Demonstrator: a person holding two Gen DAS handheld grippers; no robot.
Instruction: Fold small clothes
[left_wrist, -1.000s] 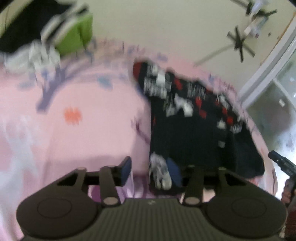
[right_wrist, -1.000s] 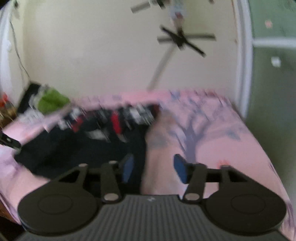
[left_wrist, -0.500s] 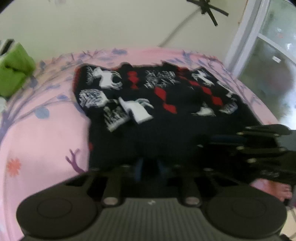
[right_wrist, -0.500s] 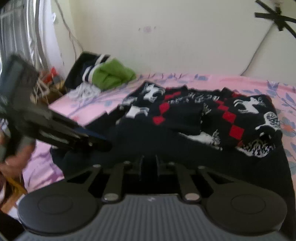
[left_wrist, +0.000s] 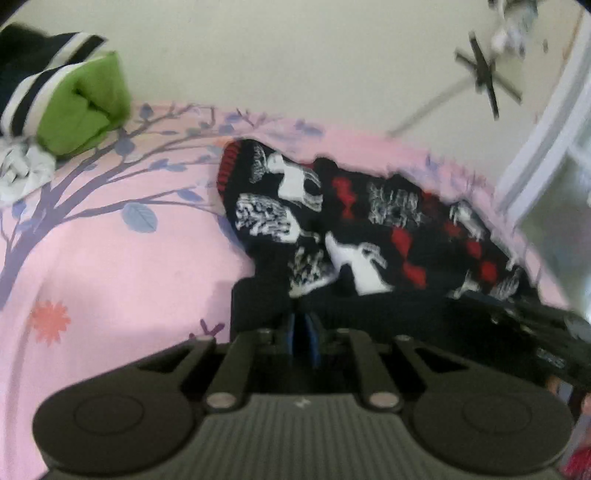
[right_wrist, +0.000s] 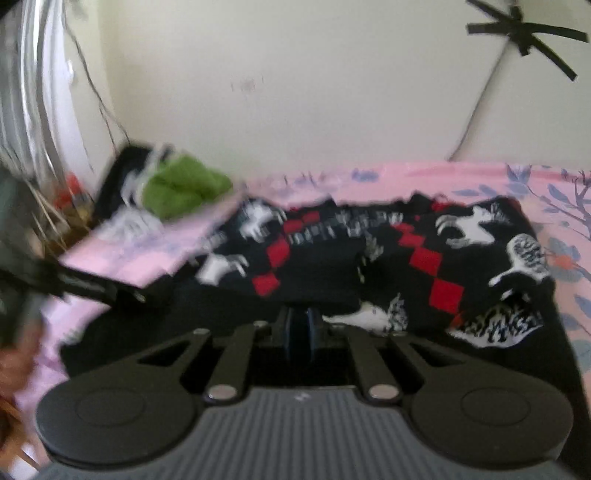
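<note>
Sweater lies flat on the pink bed, its near hem pinched by both the left gripper and right gripper, jaws nearly closed, so a thin bite could slip when lifted.

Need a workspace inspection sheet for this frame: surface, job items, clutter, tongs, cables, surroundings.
Surface: pink bedsheet with a tree and flower print.
Job's things: black patterned garment, red and white motifs, spread on the sheet.
Clutter: green folded cloth and a dark striped piece at the far corner; white crumpled cloth beside them.
Grippers: left tongs and right tongs both closed on the garment's dark near edge.
Cables: thin wires hanging on the wall.
Surroundings: cream wall; black stand legs.
</note>
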